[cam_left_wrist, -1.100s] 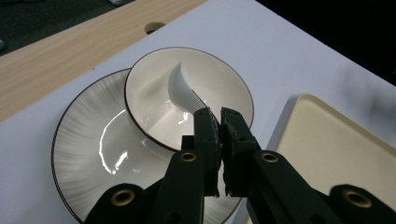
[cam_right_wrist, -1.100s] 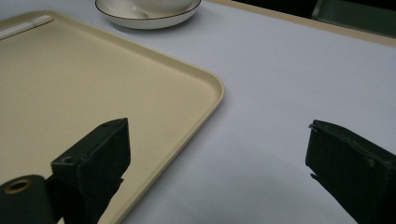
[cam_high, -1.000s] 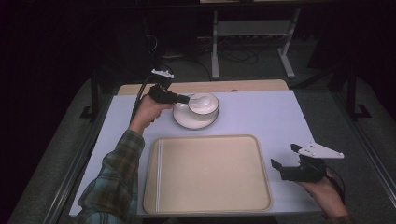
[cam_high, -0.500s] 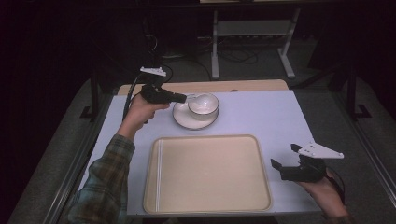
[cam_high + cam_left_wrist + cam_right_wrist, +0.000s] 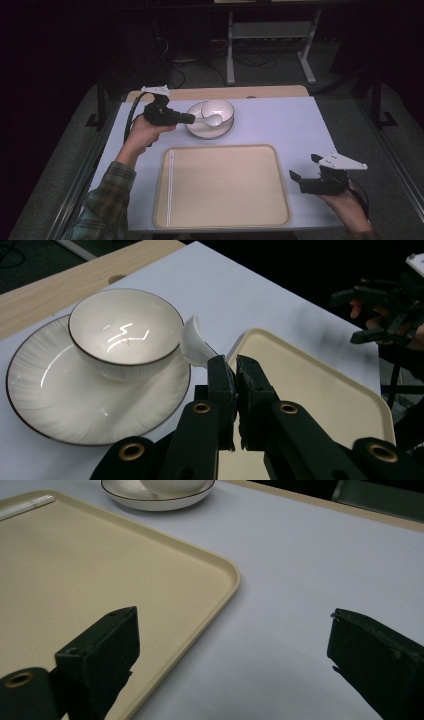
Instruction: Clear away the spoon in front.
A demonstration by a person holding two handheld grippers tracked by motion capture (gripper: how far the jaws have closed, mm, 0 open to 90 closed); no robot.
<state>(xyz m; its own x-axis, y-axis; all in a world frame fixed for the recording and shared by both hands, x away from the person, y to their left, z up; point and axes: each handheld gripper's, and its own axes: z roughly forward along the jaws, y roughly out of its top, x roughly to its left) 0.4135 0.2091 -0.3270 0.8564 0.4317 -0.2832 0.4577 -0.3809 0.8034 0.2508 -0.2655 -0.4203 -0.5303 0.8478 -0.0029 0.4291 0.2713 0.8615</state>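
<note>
Jaws on my left gripper [image 5: 235,371] are pinched tight on the handle of a white spoon [image 5: 196,345], pads nearly meeting with just the thin handle between them. From above I see that gripper [image 5: 191,118] held level over the far left part of the table [image 5: 280,125], pointing toward the right edge, the spoon [image 5: 210,120] sticking out from its tip, its scoop end over the saucer [image 5: 200,131] and right up against the near side of the bowl [image 5: 217,112]. Whether the spoon actually touches the bowl I can't tell from up here; along the left gripper's own line of sight the scoop end sits just beside the bowl's [image 5: 125,332] outer wall, above the saucer [image 5: 60,400].

Bowl stands upright on the saucer, both close to the far edge of the white table, a little left of centre. Bowl looks empty inside, just glare on the glaze.

Over on my right, the other gripper [image 5: 303,169] hangs off the near right corner, beside the tray [image 5: 165,200]. Its jaws stand wide apart, nothing between them; looking along them I see bare table [image 5: 300,580] and the tray's rounded corner [image 5: 227,575]. Tray lies flat along the near edge, centred, nothing on it.
</note>
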